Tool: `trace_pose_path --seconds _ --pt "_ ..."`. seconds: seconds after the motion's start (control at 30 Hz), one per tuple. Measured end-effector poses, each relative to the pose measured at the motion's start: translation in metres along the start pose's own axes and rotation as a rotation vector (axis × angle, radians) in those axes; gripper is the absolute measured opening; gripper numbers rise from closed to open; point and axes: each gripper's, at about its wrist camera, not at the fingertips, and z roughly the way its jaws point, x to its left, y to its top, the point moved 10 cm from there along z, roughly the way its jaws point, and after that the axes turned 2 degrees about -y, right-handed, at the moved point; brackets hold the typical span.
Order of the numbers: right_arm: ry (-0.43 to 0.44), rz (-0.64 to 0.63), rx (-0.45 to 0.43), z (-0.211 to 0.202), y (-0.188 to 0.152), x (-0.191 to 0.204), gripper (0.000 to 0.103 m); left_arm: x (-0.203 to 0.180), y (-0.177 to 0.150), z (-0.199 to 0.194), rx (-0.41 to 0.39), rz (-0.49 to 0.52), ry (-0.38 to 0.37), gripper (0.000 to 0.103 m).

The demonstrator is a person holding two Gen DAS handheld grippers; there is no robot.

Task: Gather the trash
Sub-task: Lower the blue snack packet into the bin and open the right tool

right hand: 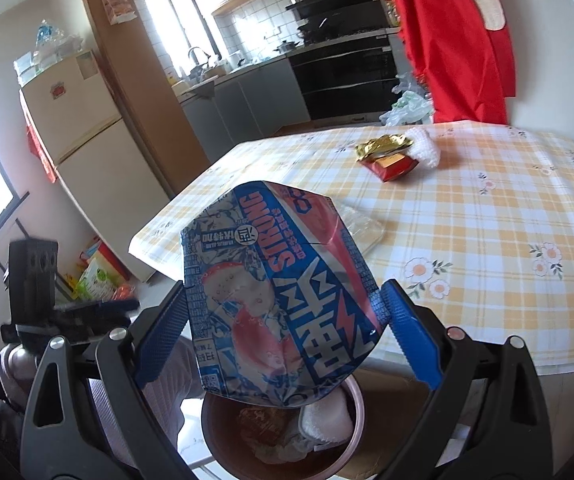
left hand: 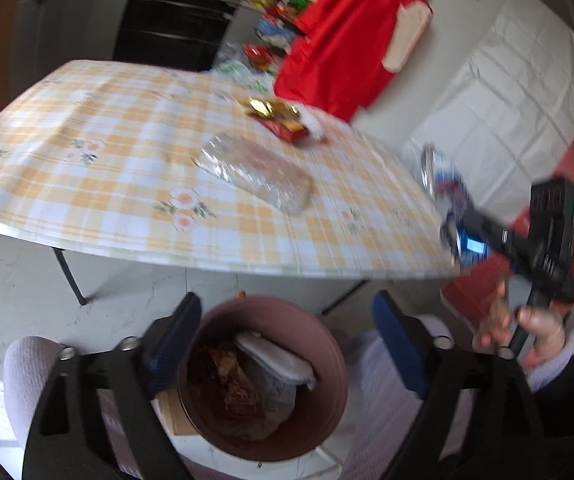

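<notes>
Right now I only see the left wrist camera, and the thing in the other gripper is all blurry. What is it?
Observer: A squashed blue can with STRONG printed on it.
Operator: Is it held tight?
Observer: Yes. The right gripper pinches it, with one blue pad on each side.
Operator: Is it over the bin yet?
Observer: In the right wrist view the bin shows just below the can's bottom edge.
</notes>
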Motion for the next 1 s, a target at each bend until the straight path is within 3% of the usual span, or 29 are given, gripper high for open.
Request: trace_pose_path --seconds 0.17,0.53,1.0 --pt "0.011 -0.024 0.06 0.014 -0.016 0.008 0.093 0.024 0.015 -0.012 -0.065 -0.055 0.067 0.096" --pt "0.046 -0.078 0.205 0.041 -0.053 0.03 0.093 0.064 0.013 -0.012 -0.062 -0.141 0.145 0.097" --pt "-0.025 -0.026 0.203 0.047 -0.052 0.003 0.096 0.072 0.005 0.0 -0.028 -0.152 0.158 0.097"
